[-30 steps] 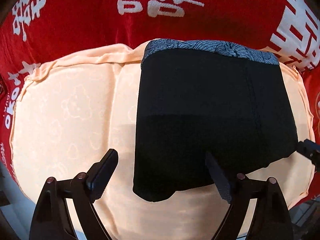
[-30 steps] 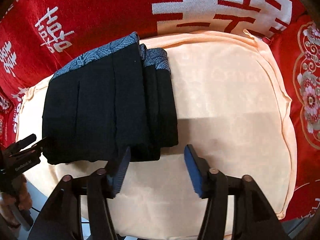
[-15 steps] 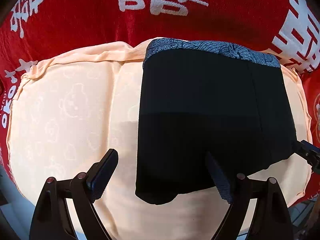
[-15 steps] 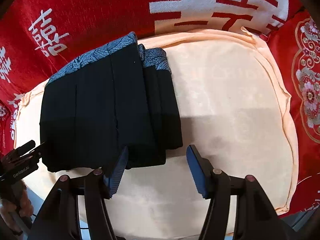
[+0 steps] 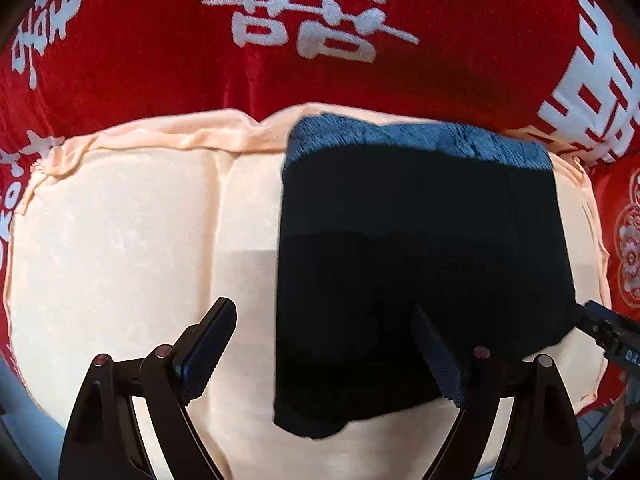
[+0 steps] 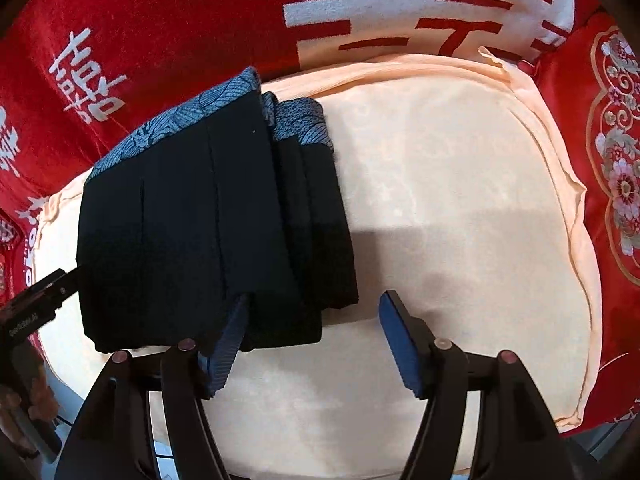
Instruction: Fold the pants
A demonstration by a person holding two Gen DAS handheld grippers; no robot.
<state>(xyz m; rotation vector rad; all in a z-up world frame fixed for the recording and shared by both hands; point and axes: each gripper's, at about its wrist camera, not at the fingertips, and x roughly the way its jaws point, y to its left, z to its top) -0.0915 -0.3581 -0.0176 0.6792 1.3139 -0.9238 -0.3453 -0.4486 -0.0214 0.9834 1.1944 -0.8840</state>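
Black pants, folded into a thick stack, lie on a peach cushion over a red blanket; blue patterned waistband at far edge. Right gripper: jaws apart, just been opening, nothing clamped; stack's near right corner sits between its fingers. Left gripper: jaws wide, released, straddling the pants' near left edge, no pads pressing.
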